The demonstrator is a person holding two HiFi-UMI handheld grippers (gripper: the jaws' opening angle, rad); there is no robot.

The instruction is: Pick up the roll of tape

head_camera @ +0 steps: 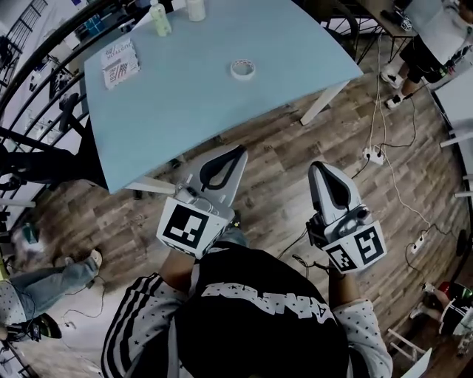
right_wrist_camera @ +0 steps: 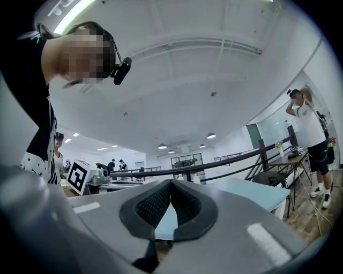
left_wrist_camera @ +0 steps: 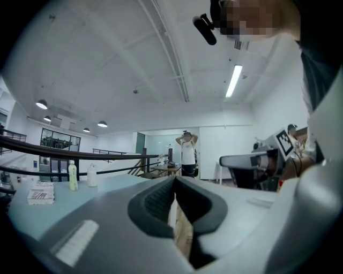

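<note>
The roll of tape (head_camera: 242, 69), a small white ring, lies flat on the pale blue table (head_camera: 222, 111), right of the middle. Both grippers hang over the wooden floor, short of the table's near edge. My left gripper (head_camera: 238, 153) points toward the table with its tips met and nothing between them; in the left gripper view (left_wrist_camera: 174, 181) the black pads touch. To its right, my right gripper (head_camera: 318, 167) is also shut and empty, its pads (right_wrist_camera: 161, 200) closed in the right gripper view. The tape shows in neither gripper view.
A printed packet (head_camera: 120, 63), a green bottle (head_camera: 160, 18) and a white bottle (head_camera: 195, 9) stand at the table's far left. A black railing (head_camera: 37, 88) runs along the left. Power strips and cables (head_camera: 372, 154) lie on the floor at right. People stand nearby (head_camera: 425, 44).
</note>
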